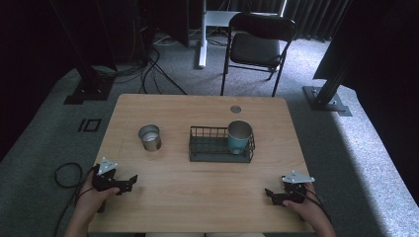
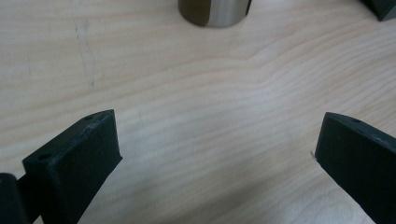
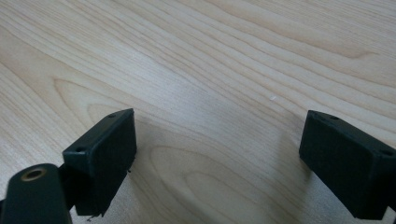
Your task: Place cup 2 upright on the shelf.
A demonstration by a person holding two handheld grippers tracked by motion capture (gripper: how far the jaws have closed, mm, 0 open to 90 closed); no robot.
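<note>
The left gripper rests low at the near left of the desk, jaws spread wide and holding nothing, and it points toward the steel cup standing upright on the bare wood, well apart from it. That cup looks light, stiff and smooth, so it may slip; a hold across the wall just below the rim, or one jaw inside and one outside the rim, seems safest. Whether anything is inside it is hard to tell from above. Right of it sits a black wire basket with a teal cup upright in its right end. The right gripper lies at the near right, likewise spread and empty.
</note>
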